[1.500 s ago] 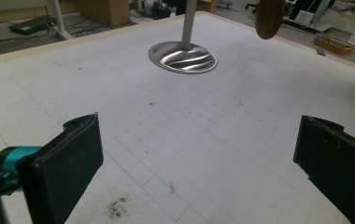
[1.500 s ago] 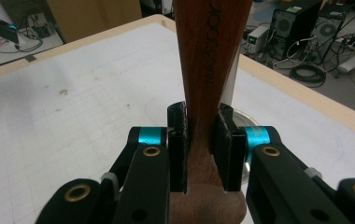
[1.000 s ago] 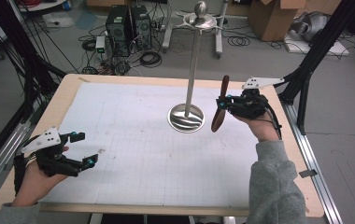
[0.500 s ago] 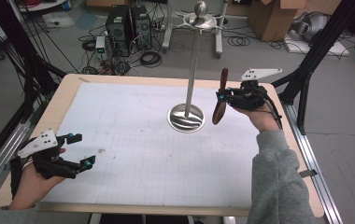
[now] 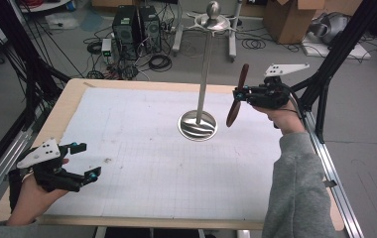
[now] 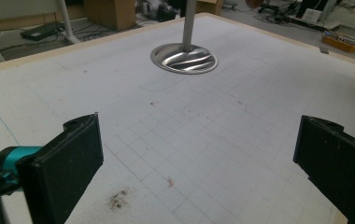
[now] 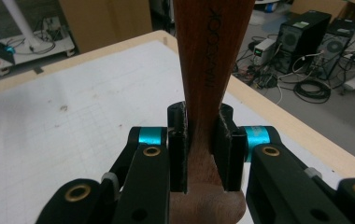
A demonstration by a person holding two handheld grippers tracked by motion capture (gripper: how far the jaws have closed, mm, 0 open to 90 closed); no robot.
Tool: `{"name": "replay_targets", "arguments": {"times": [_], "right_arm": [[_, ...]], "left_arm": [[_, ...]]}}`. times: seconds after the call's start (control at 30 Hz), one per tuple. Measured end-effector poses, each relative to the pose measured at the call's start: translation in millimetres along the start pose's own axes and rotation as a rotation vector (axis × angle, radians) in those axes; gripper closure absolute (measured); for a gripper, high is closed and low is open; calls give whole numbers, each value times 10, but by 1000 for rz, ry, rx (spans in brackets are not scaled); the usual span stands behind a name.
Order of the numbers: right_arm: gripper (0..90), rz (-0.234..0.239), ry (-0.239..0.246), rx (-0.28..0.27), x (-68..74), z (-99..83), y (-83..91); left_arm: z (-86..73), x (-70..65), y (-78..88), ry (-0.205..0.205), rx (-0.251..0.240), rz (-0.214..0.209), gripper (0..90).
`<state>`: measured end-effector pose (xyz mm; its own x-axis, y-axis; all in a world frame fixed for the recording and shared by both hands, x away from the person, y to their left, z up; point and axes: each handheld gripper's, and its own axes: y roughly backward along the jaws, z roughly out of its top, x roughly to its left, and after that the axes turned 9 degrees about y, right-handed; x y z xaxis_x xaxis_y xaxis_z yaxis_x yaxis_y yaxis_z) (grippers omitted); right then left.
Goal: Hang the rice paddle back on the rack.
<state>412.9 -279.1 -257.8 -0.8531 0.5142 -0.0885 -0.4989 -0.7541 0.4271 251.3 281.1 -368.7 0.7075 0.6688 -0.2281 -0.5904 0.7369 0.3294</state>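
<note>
At the near left corner of the table (image 5: 142,89), the left gripper (image 5: 84,161) is resting low over the white gridded sheet (image 5: 142,148), held in a hand (image 5: 28,196) that is coming in from the bottom edge; its jaws are standing wide apart with nothing between them, and in the left gripper view the two black pads (image 6: 68,163) are framing bare sheet and a few dark specks (image 6: 118,198). Toward the middle, a metal stand (image 5: 204,74) is rising upright from a round, ribbed base (image 5: 198,125) that is sitting on the sheet, with a knob and short arms at its top. Just right of that pole, a dark wooden utensil (image 5: 238,94) is hanging in the air above the sheet, nearly upright and slightly tilted, apart from the stand. The right gripper (image 5: 239,93) is clamping it at its narrow middle, pointing leftward from the hand at the table's far right edge; in the right gripper view the jaws are pressing on both sides of the brown wood (image 7: 203,70), which bears stamped lettering too small to read.
</note>
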Motion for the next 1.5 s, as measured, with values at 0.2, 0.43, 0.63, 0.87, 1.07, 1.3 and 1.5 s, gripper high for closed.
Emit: {"name": "replay_targets", "arguments": {"times": [0.2, 0.43, 0.63, 0.87, 1.07, 1.3, 1.5], "right_arm": [[774, -24, -8, -13, -24, 64, 63], [774, -39, 11, -34, -10, 212, 85], [774, -49, 19, -29, -19, 294, 63], [774, -55, 25, -50, -23, 427, 117], [774, -63, 31, -46, -3, 507, 122], [774, -69, 38, -55, -1, 568, 121], [774, -85, 39, -54, -16, 593, 108]], "left_arm": [[-5, 12, 21, -1, -10, 18, 19], [-8, 4, 48, -13, -38, 45, 19], [-19, 3, 64, -13, -32, 44, 19], [-40, -1, 72, -10, -25, 45, 19], [-43, -14, 69, -10, -23, 41, 19], [-60, -4, 63, -3, -17, 43, 19], [-60, -3, 59, -6, -14, 39, 19]]}}
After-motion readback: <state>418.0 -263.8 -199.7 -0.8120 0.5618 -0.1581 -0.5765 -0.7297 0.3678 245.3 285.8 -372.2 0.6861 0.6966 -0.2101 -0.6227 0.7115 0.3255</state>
